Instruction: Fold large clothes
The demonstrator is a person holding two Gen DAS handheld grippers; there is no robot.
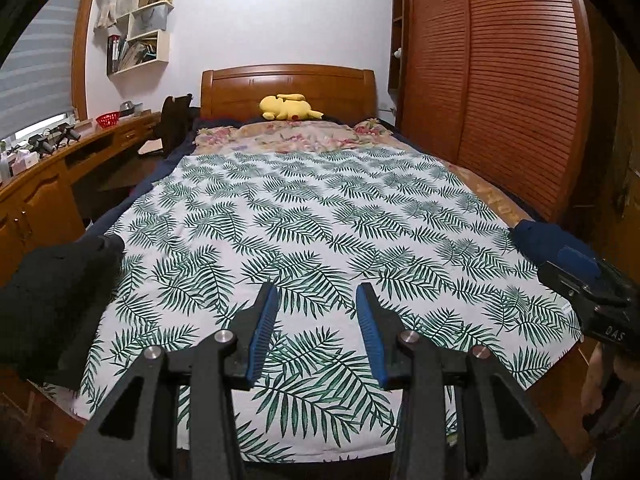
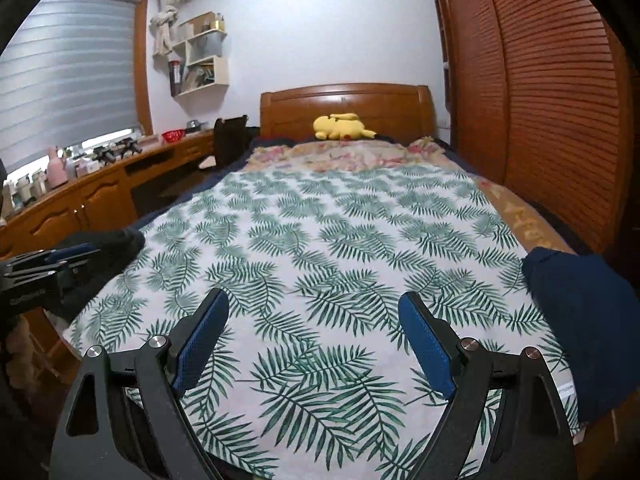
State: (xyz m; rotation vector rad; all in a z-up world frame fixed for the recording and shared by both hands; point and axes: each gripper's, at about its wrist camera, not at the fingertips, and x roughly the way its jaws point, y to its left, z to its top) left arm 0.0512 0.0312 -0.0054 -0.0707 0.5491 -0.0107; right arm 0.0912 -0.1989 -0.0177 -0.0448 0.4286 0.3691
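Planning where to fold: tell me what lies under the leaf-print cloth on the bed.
Past the leaf-print cloth's far edge a floral blanket shows, with a brown patterned cover along its right side. What lies beneath its middle is covered.

Two garments lie on one leaf-print sheet (image 1: 304, 216): a black one (image 1: 60, 280) left of the left gripper (image 1: 317, 292), a navy one (image 2: 580, 320) right of the right gripper (image 2: 314, 300). One yellow plush toy (image 1: 289, 107) sits far ahead.
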